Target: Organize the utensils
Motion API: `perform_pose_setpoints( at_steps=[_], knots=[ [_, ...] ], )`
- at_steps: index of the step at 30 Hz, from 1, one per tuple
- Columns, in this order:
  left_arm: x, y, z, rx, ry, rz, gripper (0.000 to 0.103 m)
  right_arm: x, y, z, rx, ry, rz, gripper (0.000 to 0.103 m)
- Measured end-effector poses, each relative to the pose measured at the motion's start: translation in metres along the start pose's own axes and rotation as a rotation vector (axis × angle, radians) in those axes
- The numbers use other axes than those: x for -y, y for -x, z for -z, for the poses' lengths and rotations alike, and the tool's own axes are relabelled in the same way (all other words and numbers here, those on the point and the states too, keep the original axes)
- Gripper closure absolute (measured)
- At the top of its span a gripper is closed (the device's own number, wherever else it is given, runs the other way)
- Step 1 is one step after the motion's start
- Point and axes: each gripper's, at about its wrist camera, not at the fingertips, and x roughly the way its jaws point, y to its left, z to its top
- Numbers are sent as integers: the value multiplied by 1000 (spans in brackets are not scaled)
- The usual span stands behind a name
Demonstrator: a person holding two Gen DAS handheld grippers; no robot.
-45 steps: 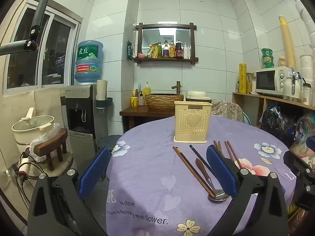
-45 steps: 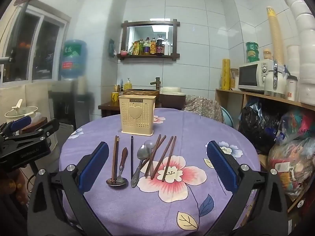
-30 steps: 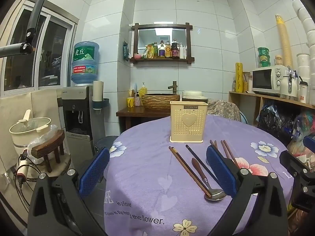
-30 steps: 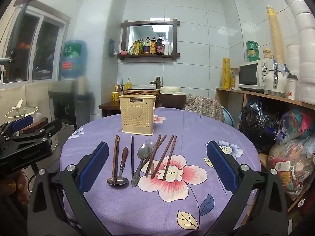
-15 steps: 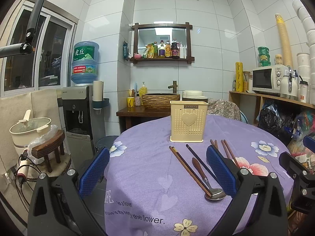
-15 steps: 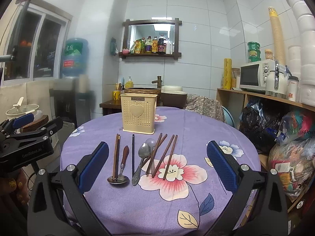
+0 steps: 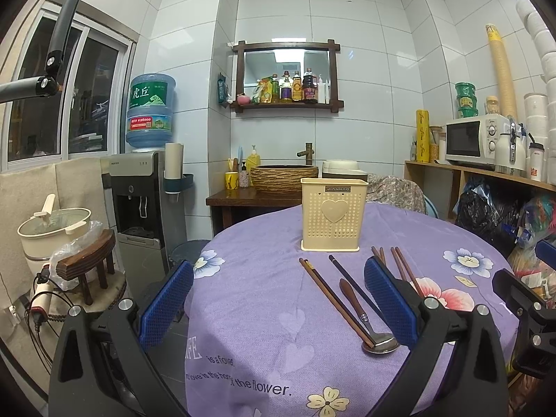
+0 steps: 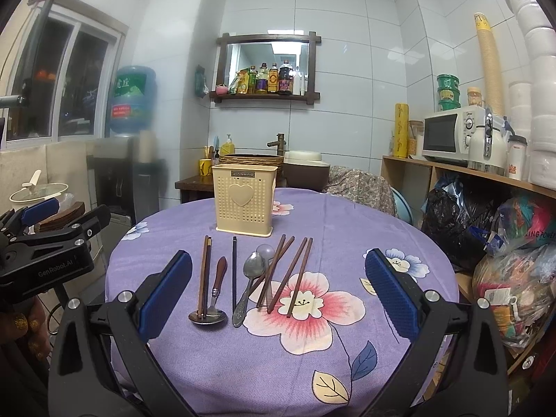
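Note:
A cream perforated utensil holder (image 8: 244, 205) (image 7: 333, 219) with a heart stands upright at the far side of the round table. In front of it lie a brown chopstick pair (image 8: 204, 271), a wooden-handled spoon (image 8: 216, 290), a dark chopstick (image 8: 234, 269), a steel spoon (image 8: 249, 278) and several more brown chopsticks (image 8: 288, 272). My right gripper (image 8: 278, 288) is open above the near half of the table, the utensils between its pads. My left gripper (image 7: 278, 299) is open at the table's left edge, its right pad by the wooden-handled spoon (image 7: 361, 312).
The purple flowered tablecloth (image 8: 299, 351) covers the table. A water dispenser (image 7: 142, 194), a pot (image 7: 52, 229) and a wooden stool (image 7: 90, 264) stand left. Shelves with a microwave (image 8: 448, 135) and bags (image 8: 510, 243) line the right. The left gripper's body (image 8: 45, 257) shows at the right view's left edge.
Both views have shifted slightly; the holder sits a little lower in the left wrist view than 1.5 s ago. The utensils have not moved and both grippers stay open.

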Motion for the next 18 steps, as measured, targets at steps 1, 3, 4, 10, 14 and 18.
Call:
perform_pose_setpoints(
  at_steps=[1,3,4,10,14,18],
  knots=[
    [1,0,0,1,-1,-2,5,0,0,0,-1,0,-1,5],
    [1,0,0,0,-2,-2,5,0,-1,0,-1,0,0,5],
    [0,0,0,0,-2,-1,5,0,-1,0,-1,0,0,5],
    [0,0,0,-2,-3,0,5,0,-1,1,-4,1,1,5],
    [0,0,0,-2,-4,0,5,1,-1,1,-3,2,3,5],
    [0,0,0,-2,-4,0,5,1,-1,0,-4,1,1,5]
  ],
)
